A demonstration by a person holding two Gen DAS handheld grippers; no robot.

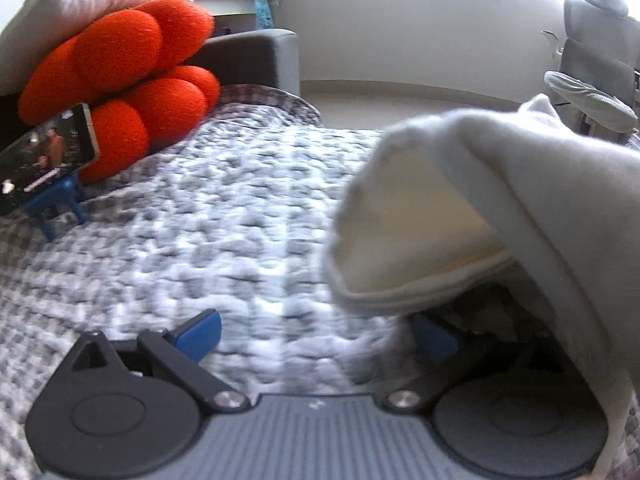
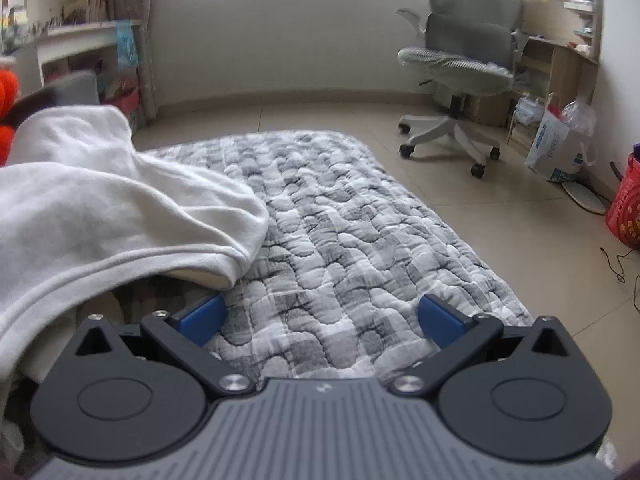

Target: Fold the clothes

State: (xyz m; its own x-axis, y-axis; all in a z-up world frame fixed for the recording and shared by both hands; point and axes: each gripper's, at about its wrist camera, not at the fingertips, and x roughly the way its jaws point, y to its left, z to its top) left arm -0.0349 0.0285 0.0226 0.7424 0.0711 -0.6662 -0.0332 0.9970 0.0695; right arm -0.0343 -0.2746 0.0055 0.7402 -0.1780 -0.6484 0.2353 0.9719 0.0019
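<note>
A white fleece garment (image 1: 500, 200) hangs bunched at the right of the left wrist view, its cream lining showing; it droops over my left gripper's right finger. My left gripper (image 1: 316, 334) is open above the grey checked quilt (image 1: 200, 220), with nothing between its blue pads (image 1: 198, 334). In the right wrist view the same white garment (image 2: 100, 208) lies heaped at the left on the quilt (image 2: 340, 232), its hem draped over the left finger's side. My right gripper (image 2: 322, 318) is open, and only quilt lies between its fingers.
An orange knot cushion (image 1: 120, 80) and a phone on a blue stand (image 1: 44, 160) sit at the quilt's far left, against a grey sofa (image 1: 256, 60). An office chair (image 2: 460, 60), bags (image 2: 560, 140) and shelves stand on the tiled floor beyond the quilt's right edge.
</note>
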